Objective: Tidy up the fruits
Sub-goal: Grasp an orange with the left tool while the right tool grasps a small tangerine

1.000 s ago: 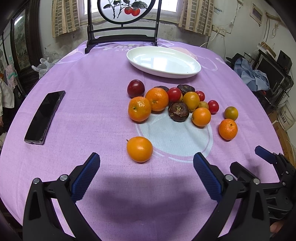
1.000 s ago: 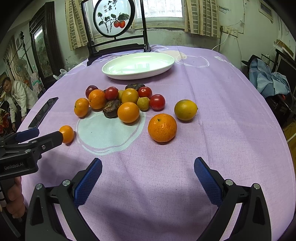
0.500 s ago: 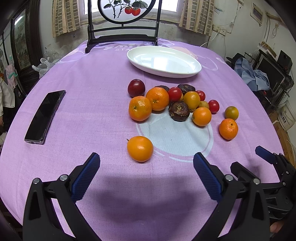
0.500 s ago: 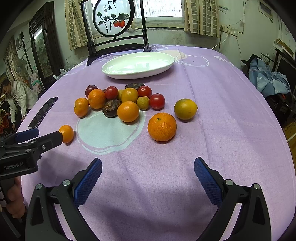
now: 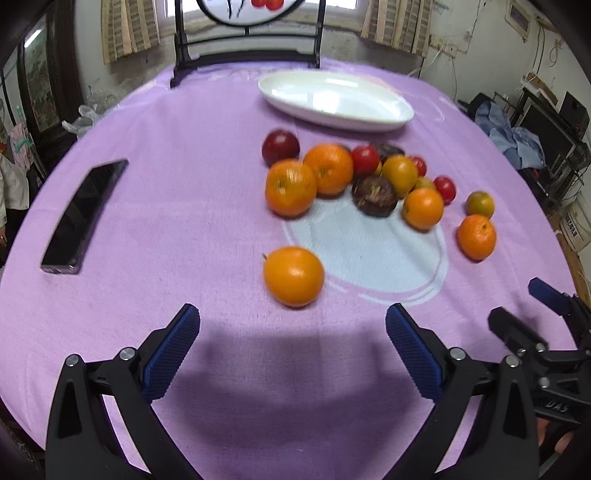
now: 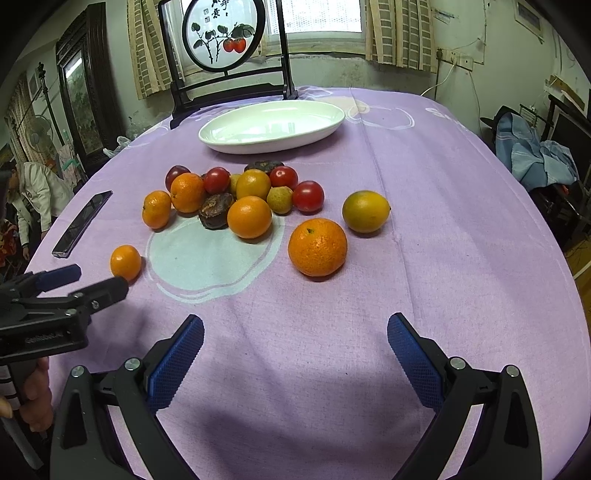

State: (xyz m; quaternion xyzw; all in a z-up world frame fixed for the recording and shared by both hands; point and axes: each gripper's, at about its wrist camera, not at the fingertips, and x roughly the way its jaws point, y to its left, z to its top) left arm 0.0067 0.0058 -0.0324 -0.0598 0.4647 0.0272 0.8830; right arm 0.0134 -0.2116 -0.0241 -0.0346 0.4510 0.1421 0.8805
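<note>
Several fruits lie in a loose pile (image 5: pixel 354 177) on the purple tablecloth: oranges, red tomatoes, dark wrinkled fruits and small yellow ones. A lone orange (image 5: pixel 293 276) sits just ahead of my left gripper (image 5: pixel 291 347), which is open and empty. Another orange (image 6: pixel 317 246) and a yellow-green citrus (image 6: pixel 365 211) lie ahead of my right gripper (image 6: pixel 295 350), also open and empty. An empty white oval plate (image 5: pixel 369 118) (image 6: pixel 221 142) rests beyond the pile. My left gripper (image 6: pixel 88 282) also shows at the left of the right wrist view, near the lone orange (image 6: pixel 125 262).
A black phone (image 5: pixel 85 216) (image 6: pixel 81 223) lies on the cloth at the left. A dark wooden stand with a round painted panel (image 6: pixel 223 35) stands behind the plate. A person in a light jacket (image 6: pixel 33 199) is at the far left, off the table.
My left gripper has moved forward and lower toward the lone orange, which now looks larger and nearer. My right gripper has barely moved. Both stay open.
</note>
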